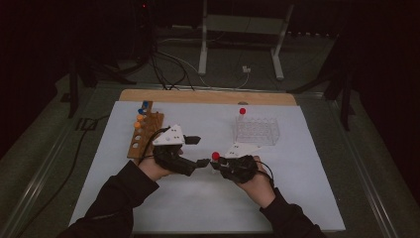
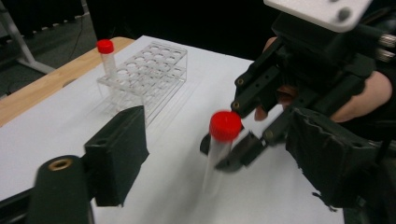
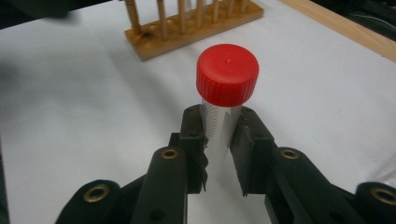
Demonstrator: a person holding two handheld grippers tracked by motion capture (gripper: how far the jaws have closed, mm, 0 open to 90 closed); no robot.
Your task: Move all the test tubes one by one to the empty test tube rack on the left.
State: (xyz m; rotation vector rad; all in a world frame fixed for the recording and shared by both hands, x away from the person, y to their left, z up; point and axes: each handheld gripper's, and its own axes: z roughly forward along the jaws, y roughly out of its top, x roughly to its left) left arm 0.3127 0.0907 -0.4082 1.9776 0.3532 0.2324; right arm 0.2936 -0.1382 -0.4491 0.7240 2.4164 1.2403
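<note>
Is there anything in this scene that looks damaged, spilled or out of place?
Nothing is spilled. One oddity: the black padding on the right tongs looks torn and jagged where it clamps the red-capped tube. The other red-capped tube stands upright in the clear rack.

Lab bench — tube racks [image 1: 256, 131], capped tubes [image 1: 242, 115]

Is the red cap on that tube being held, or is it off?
On. The red cap sits atop the clear tube, clamped in the right gripper.
</note>
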